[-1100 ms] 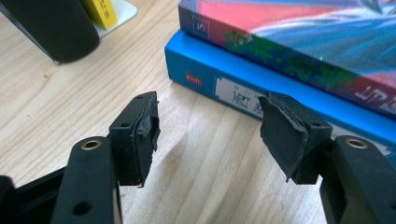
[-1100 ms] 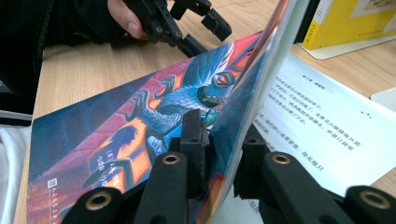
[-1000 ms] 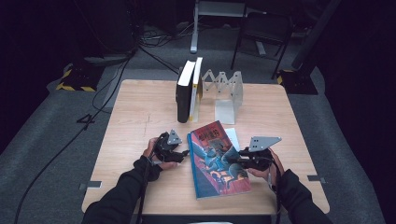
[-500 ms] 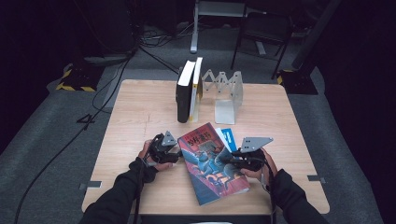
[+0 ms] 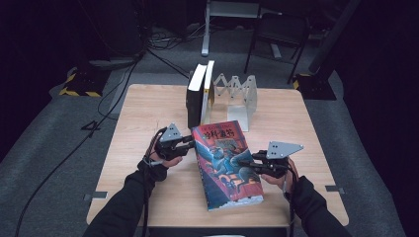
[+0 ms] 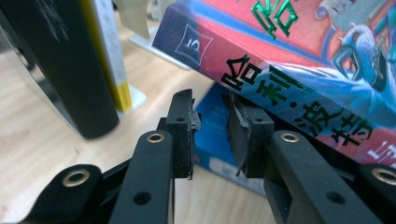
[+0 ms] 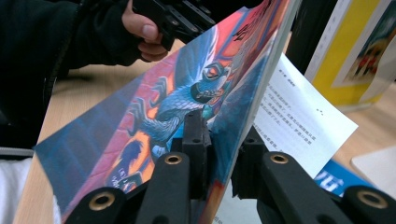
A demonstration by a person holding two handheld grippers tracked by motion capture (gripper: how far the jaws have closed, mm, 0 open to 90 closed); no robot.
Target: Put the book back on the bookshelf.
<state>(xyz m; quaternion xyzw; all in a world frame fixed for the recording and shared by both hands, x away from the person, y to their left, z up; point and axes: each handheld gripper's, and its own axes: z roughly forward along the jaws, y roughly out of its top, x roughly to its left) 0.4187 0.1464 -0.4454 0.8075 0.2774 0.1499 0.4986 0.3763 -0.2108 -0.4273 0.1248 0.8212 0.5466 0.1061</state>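
Paperback (image 5: 228,165) clamped in my right gripper (image 7: 224,154); left gripper (image 6: 210,135), closing, grips nothing; upright books (image 5: 200,96) behind it.

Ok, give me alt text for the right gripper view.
The right gripper is shut on the cover edge of a colourful book, tilted up off the table. A white page hangs under the cover; the left hand is at top left and a yellow book stands at top right.

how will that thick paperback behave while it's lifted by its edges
The paperback is thick, so probably heavy. The right gripper pinches only the cover, which may flex. Its glossy cover could slip. The left gripper sits at the spine.
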